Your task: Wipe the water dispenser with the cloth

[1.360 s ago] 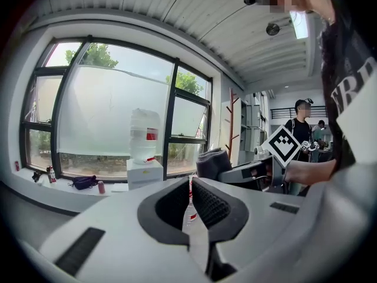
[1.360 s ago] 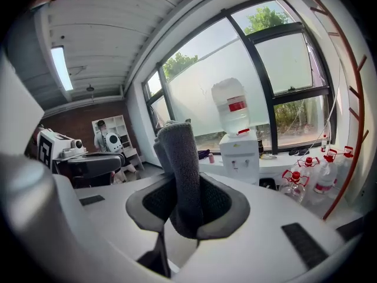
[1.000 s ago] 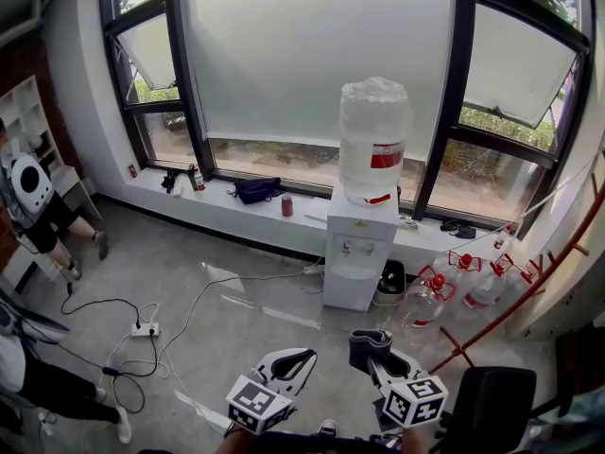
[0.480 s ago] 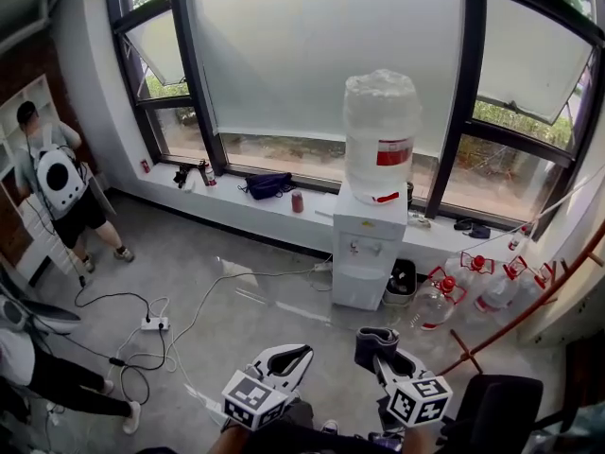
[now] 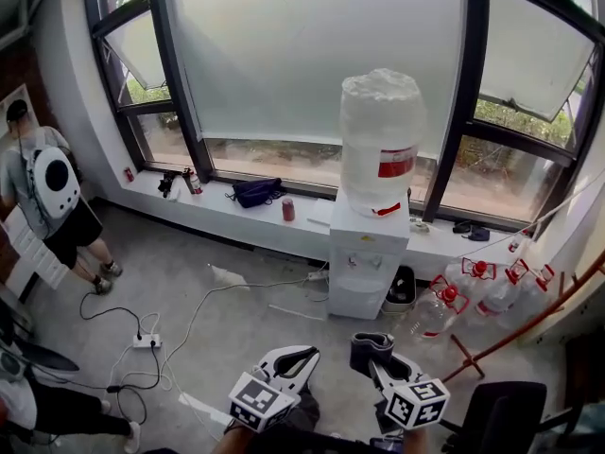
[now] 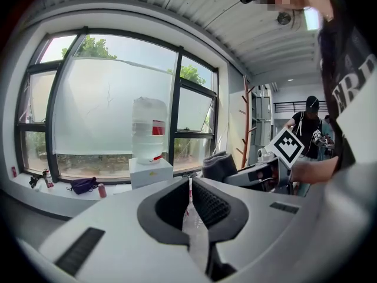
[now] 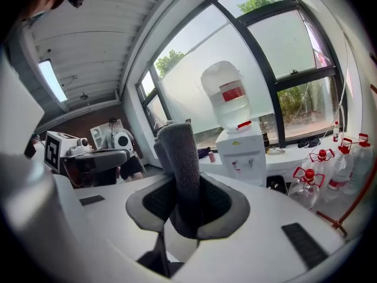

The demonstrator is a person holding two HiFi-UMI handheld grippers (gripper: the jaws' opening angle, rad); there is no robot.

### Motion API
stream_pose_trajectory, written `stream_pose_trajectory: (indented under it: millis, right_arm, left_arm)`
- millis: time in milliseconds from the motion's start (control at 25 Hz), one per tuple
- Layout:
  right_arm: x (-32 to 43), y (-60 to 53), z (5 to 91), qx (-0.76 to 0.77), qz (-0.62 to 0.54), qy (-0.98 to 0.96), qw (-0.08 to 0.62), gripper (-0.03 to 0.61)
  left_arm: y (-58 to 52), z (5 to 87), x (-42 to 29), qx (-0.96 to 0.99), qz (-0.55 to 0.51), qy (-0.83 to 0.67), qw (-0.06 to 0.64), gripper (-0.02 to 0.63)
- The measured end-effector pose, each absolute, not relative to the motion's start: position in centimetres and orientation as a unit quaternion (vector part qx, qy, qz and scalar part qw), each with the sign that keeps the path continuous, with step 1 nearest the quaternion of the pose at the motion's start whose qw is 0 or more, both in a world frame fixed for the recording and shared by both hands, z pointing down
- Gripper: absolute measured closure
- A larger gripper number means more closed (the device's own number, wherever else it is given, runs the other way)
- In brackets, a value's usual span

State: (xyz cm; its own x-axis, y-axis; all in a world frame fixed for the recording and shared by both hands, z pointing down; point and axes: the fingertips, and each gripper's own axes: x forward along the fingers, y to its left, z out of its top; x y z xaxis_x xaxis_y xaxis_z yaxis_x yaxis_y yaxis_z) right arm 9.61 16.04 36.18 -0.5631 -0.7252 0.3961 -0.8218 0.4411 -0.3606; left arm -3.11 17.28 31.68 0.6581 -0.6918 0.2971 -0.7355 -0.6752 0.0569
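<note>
Cloth, likely soft and light, stood pinched by its lower end in the right gripper at lower centre, probably a sound hold for wiping. The left gripper was closed on nothing. The water dispenser stood mid-frame, well apart.

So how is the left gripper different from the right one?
The right gripper clamps a folded grey cloth; the left gripper holds nothing. The left gripper's jaws are closed together, while the right gripper's sit apart around the cloth. Both are white and face the water dispenser.
</note>
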Motion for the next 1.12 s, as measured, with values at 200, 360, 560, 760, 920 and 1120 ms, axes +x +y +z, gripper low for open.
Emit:
stream_pose_trajectory:
  millis: [200,360,560,760,920,1120]
  right_arm:
    - [7.5,8.0,35.9,0.486,0.264,-0.828,0.091,0.474]
    - [5.2,1.9,36.0,0.503,0.260,-0.819,0.095,0.474]
    - [3.1,-4.2,37.6,0.517,0.254,-0.808,0.122,0.472]
    - [2.5,-9.5,38.4,0.526,0.243,-0.801,0.148,0.474]
    - [2.3,-14.4,39.1,0.520,0.249,-0.800,0.165,0.472]
    - [1.9,-21.2,40.4,0.494,0.277,-0.809,0.160,0.473]
  left_arm:
    - [9.2,30.7,-5.6,0.918,0.119,-0.370,0.072,0.592]
    - [3.8,30.4,-7.6,0.930,0.110,-0.346,0.065,0.592]
    - [-1.4,31.4,-9.4,0.939,0.109,-0.319,0.064,0.592]
    - [-4.5,32.2,-10.1,0.945,0.101,-0.302,0.077,0.592]
    - [-6.9,32.5,-10.0,0.946,0.094,-0.300,0.085,0.592]
    - [-9.3,32.7,-9.2,0.938,0.094,-0.319,0.094,0.592]
